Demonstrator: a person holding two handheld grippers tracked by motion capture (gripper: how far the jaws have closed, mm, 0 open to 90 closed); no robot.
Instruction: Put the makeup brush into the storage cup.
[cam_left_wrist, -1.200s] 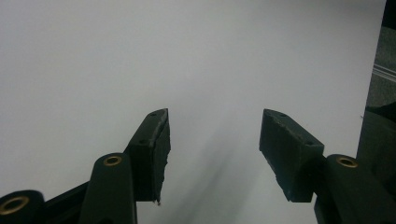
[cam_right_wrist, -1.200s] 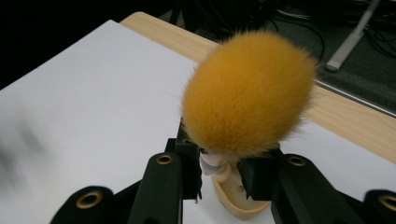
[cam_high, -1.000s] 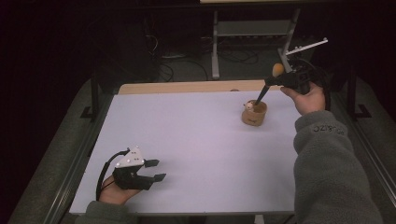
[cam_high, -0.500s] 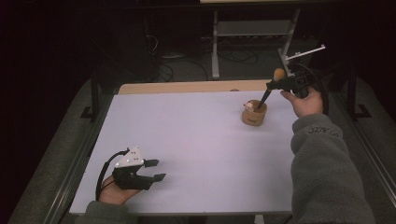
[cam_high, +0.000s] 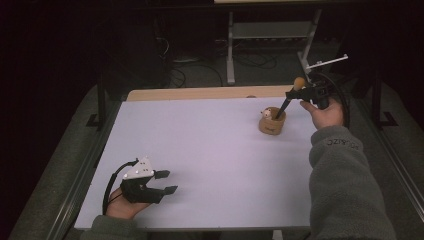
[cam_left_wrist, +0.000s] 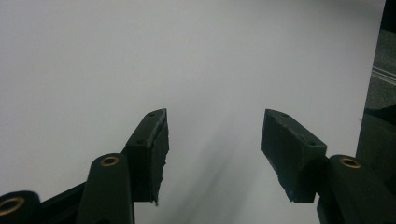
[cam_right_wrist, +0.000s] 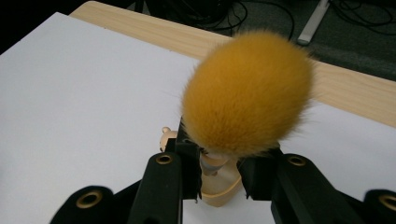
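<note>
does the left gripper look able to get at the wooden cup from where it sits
Probably yes, but not without a long move. The left gripper rests open at the near left of the white table; the wooden cup stands far right, with bare tabletop between. The right gripper holds a brush over it.

Grey fleece sleeves w/ cuff print; black left gripper (cam_high: 160, 182) w/ grey triangular plate, brass screws, black cable.

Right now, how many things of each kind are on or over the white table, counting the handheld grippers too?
Grippers: 2, the left gripper and the right gripper
Brushes: 1, the orange-tufted brush
Wooden cups: 1, the wooden cup
Total: 4
</note>
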